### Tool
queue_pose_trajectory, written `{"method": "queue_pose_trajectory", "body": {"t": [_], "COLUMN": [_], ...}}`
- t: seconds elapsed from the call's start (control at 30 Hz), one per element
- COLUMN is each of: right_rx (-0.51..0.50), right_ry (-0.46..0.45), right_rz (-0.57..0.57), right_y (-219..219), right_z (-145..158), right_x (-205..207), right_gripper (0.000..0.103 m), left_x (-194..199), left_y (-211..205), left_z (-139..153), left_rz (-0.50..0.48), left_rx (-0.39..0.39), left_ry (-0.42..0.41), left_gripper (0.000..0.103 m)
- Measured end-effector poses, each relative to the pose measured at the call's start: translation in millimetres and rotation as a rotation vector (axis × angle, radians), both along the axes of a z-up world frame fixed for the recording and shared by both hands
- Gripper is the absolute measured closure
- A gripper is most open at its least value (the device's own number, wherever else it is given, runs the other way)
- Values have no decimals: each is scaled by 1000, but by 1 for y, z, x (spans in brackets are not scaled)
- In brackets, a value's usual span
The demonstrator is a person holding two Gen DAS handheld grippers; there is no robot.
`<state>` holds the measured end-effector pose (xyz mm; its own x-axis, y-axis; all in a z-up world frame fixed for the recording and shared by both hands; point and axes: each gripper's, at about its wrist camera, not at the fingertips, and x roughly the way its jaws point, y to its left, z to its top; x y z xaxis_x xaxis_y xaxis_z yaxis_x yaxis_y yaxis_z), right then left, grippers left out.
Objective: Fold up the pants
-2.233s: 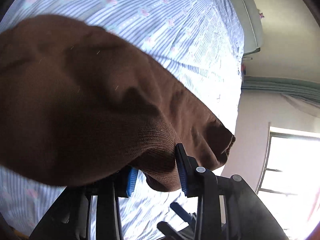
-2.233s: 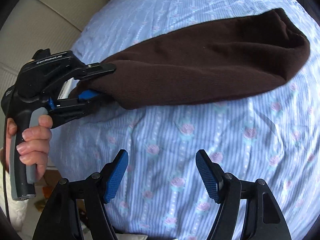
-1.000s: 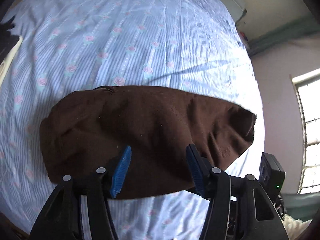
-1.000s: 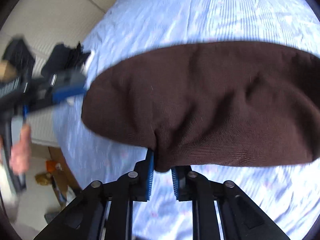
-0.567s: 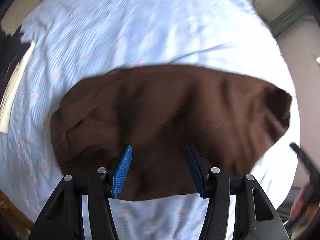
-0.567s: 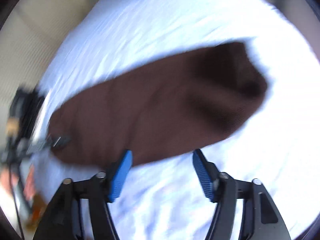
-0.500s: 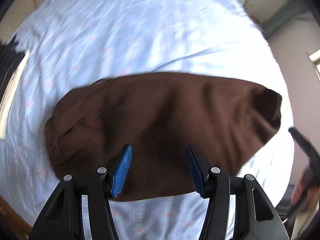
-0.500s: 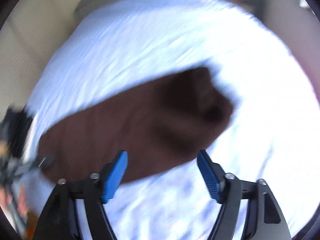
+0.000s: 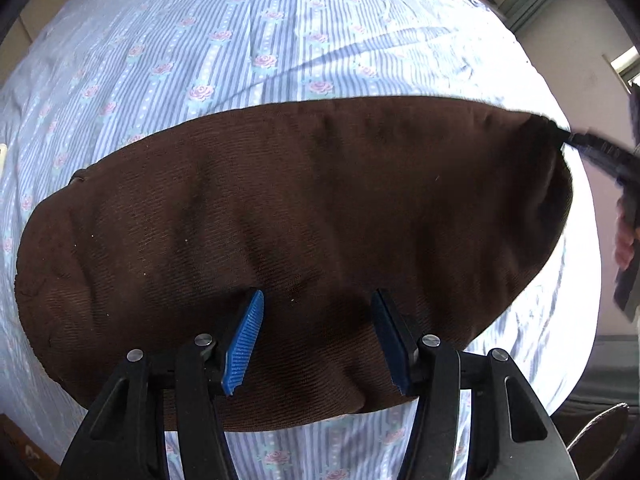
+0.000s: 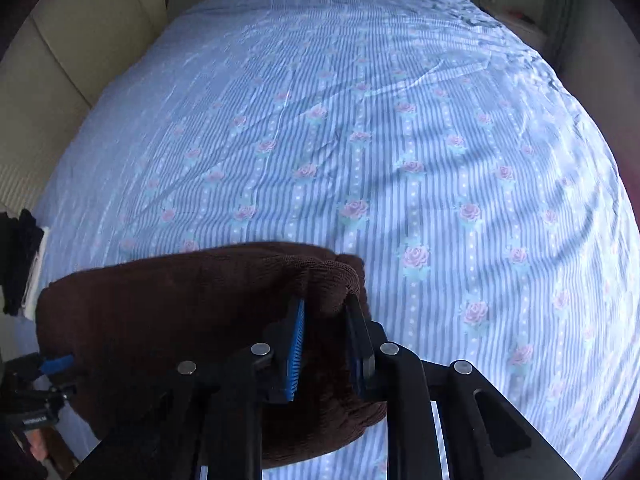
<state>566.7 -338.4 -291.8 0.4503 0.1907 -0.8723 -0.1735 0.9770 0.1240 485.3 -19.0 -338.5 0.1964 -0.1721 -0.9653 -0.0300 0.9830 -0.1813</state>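
Left gripper [image 9: 316,336]: jaws spread, empty, over the pants' near edge. Brown pants [image 9: 304,240] lie on the bed [image 9: 240,40], long axis left-right. Right gripper [image 10: 323,344]: jaws pinch their right end, nearer for the fold.

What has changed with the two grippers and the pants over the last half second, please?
The right gripper, open above the bed half a second ago, has closed on the end of the brown pants. The left gripper stays open over them, and the pants still lie on the striped bedsheet.
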Motion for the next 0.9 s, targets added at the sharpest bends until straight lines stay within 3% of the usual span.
{"method": "queue_pose_trajectory", "body": {"t": [0.07,0.13,0.2,0.23,0.27,0.53,0.6,0.67,0.8,0.9], "right_rx": [76,81,-1,-34,-38,155,195,227,293,285], "right_ry": [-66,-12,40,47,44,228,223,222,172,177], "right_rz": [-18,-27,-6,-14,-25,-54,-113,-146,-219,-246], "right_y": [-11,-10,-1,-2,-6,-26,-28,-27,-41,-42], "right_z": [15,3,-17,-23,-25,-75,-80,-78,-54,-51], "right_x": [7,23,32,30,27,26,24,19,5,1], "right_gripper": [83,79,56,36,27,27,40,60,69,69], "left_x": [1,2,4,4,5,0,-1,-1,-11,-16], "left_y": [-4,-9,-14,-16,-17,-34,-36,-33,-50,-73], "left_z": [-5,-10,-13,-13,-14,-18,-15,-5,23,19], "left_rz": [-1,-7,-10,-11,-12,-25,-25,-36,-101,-151], "left_rx": [19,47,67,72,76,99,97,102,64,32], "left_ry": [2,5,3,3,2,-16,-15,-15,-90,-80], "left_gripper": [48,48,46,44,43,39,39,42,42,42]}}
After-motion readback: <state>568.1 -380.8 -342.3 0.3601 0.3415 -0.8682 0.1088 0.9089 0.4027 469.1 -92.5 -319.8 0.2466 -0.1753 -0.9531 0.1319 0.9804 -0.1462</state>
